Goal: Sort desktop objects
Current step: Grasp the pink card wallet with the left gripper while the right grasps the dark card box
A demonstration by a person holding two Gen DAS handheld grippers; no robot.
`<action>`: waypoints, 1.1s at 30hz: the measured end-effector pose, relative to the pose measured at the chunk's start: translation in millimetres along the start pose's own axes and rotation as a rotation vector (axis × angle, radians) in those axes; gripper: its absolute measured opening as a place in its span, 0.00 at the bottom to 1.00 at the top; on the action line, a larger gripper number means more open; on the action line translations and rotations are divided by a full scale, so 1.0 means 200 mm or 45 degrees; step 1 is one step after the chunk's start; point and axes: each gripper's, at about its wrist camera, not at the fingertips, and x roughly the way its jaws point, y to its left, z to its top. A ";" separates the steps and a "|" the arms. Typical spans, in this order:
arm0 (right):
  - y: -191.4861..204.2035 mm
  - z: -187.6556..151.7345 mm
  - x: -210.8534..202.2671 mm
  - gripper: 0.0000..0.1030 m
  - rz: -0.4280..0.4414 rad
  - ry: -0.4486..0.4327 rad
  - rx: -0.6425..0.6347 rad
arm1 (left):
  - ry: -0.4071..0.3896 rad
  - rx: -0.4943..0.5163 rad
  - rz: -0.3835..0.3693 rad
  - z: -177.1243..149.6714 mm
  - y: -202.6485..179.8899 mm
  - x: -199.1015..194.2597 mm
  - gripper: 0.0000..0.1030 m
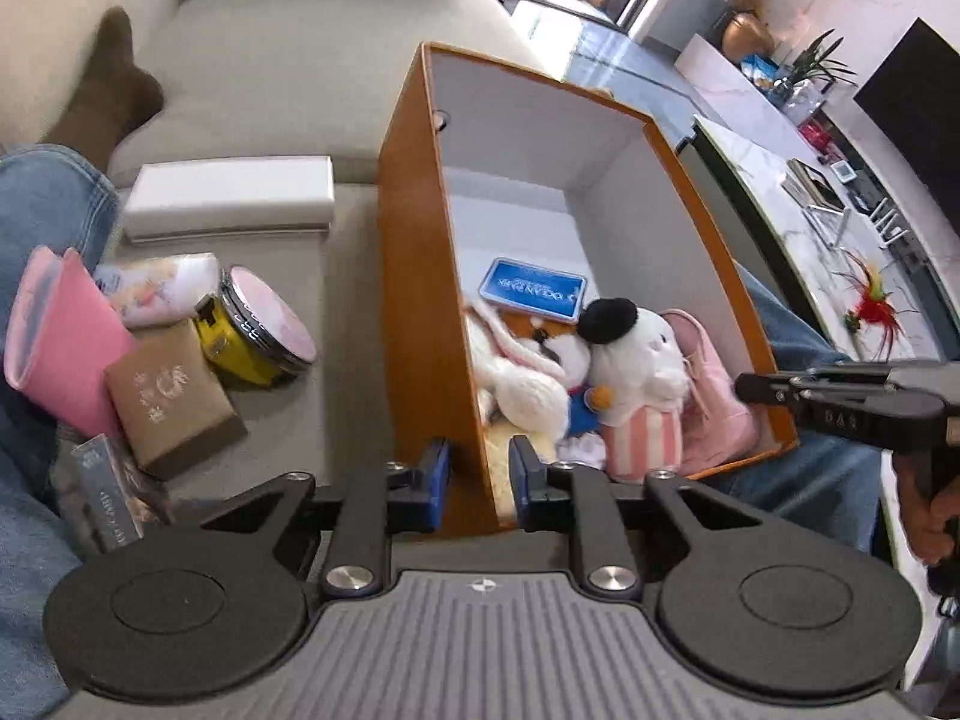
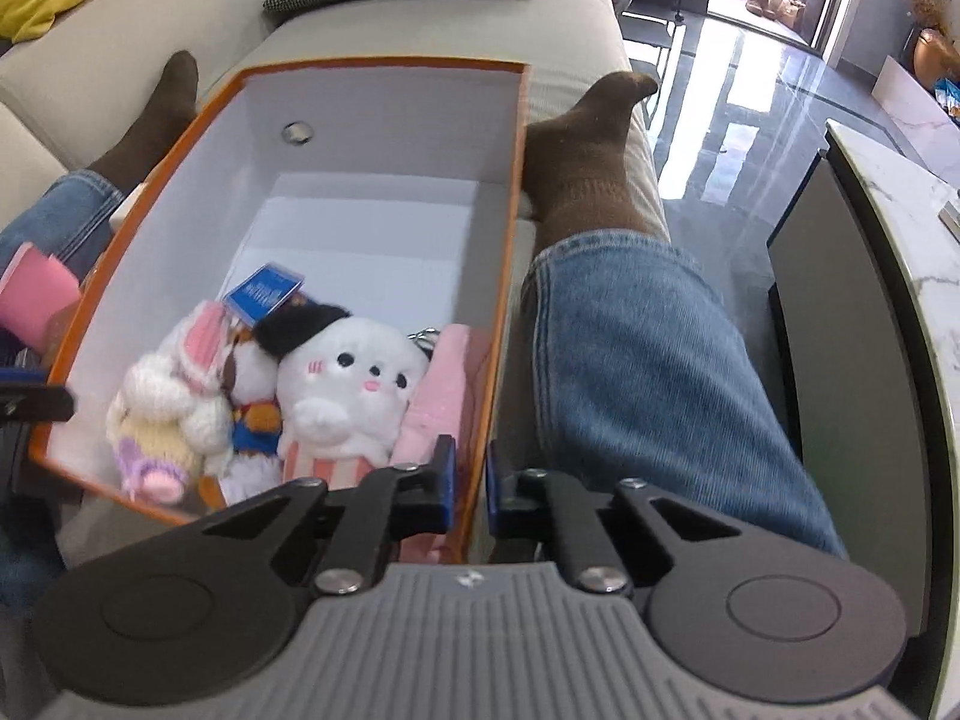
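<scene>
- Left gripper (image 1: 478,483) straddles the near-left wall of the orange box (image 1: 414,312); pads stand just off the thin wall, gap visible, so not clamped.
- Right gripper (image 2: 469,483) sits over the box's right wall, jaws pinched onto it.
- Box: stiff card, light, walls thin and likely to flex; best held at both rims near the corners.
- Inside, near end: white plush (image 2: 351,396), rabbit plush (image 2: 174,402), pink pouch (image 2: 438,402); all soft, light, squashable.
- Blue tin (image 1: 533,289) at 12 o'clock of the plush; rigid, flat.
- Unsorted pile at 9 o'clock of the box: brown box (image 1: 171,396), round tin (image 1: 264,327), pink pouch (image 1: 57,336); tin smooth, possibly slippery.
</scene>
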 end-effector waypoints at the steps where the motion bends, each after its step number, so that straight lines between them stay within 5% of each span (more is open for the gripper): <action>1: 0.01 -0.02 -0.01 0.08 -0.001 0.006 0.001 | -0.001 0.011 0.007 0.00 -0.01 0.00 0.22; 10: 0.08 -0.09 -0.09 0.07 -0.083 0.001 -0.029 | 0.006 0.059 -0.013 -0.03 -0.02 -0.02 0.22; 17: 0.12 -0.07 -0.19 0.12 -0.126 -0.077 -0.058 | -0.117 0.108 0.024 -0.06 -0.01 -0.17 0.22; 19: 0.15 -0.06 -0.23 0.19 -0.149 -0.132 -0.089 | -0.153 0.128 0.044 -0.07 -0.02 -0.22 0.22; 21: 0.20 -0.06 -0.27 0.37 -0.139 -0.185 -0.112 | -0.179 0.135 0.058 -0.08 -0.01 -0.26 0.22; 26: 0.35 -0.04 -0.29 0.53 -0.046 -0.245 -0.190 | -0.231 0.114 0.070 -0.09 0.06 -0.35 0.22; 33: 0.61 -0.01 -0.29 0.58 0.022 -0.384 -0.278 | -0.336 0.073 0.145 -0.14 0.21 -0.49 0.25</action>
